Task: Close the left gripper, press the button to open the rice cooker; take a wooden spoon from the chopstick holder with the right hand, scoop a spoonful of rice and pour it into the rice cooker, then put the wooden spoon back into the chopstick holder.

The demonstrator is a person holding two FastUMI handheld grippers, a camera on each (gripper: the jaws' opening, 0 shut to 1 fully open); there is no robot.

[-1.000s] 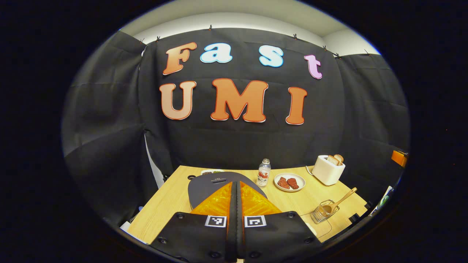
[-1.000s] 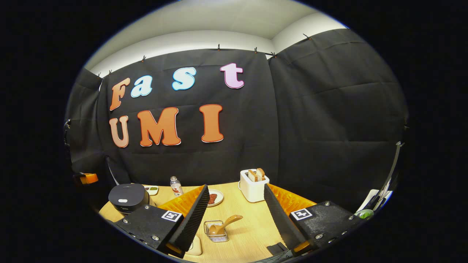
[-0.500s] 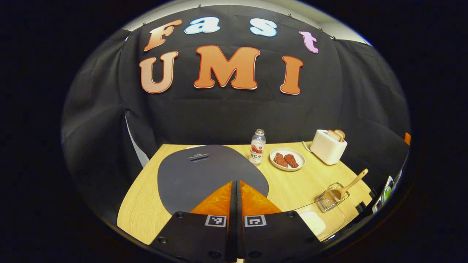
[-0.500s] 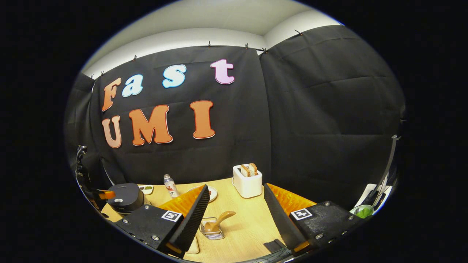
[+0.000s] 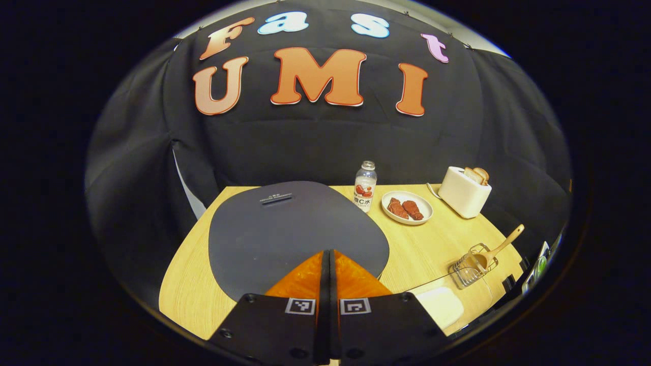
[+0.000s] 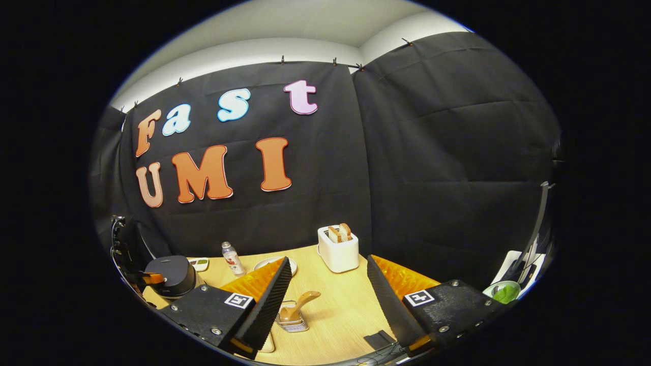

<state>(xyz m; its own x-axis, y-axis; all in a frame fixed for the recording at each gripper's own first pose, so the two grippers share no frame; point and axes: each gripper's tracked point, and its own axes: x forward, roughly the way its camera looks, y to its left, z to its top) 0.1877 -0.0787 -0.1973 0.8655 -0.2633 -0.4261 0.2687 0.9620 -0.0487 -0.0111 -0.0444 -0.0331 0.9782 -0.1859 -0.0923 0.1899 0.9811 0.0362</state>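
The dark grey rice cooker (image 5: 285,229) has its lid down and lies right ahead of my left gripper (image 5: 328,252), which is shut with its tips over the lid's near edge. In the right gripper view the cooker (image 6: 170,274) stands at the far left of the table. A wooden spoon (image 5: 496,249) leans in the wire chopstick holder (image 5: 465,269). A clear box of white rice (image 5: 441,305) sits near the table's front edge. My right gripper (image 6: 328,260) stands open above the table, with the spoon (image 6: 301,304) and holder (image 6: 291,323) just ahead of its left finger.
On the wooden table (image 5: 427,244) a small bottle (image 5: 364,185), a plate of red meat (image 5: 407,207) and a white toaster (image 5: 464,191) with bread line the back. A green-filled bowl (image 6: 503,293) sits off the right edge. Black cloth walls close the booth.
My left gripper has come closer over the rice cooker, whose lid now looks larger. The right gripper has drifted slightly and stays open. The spoon rests in its holder as before.
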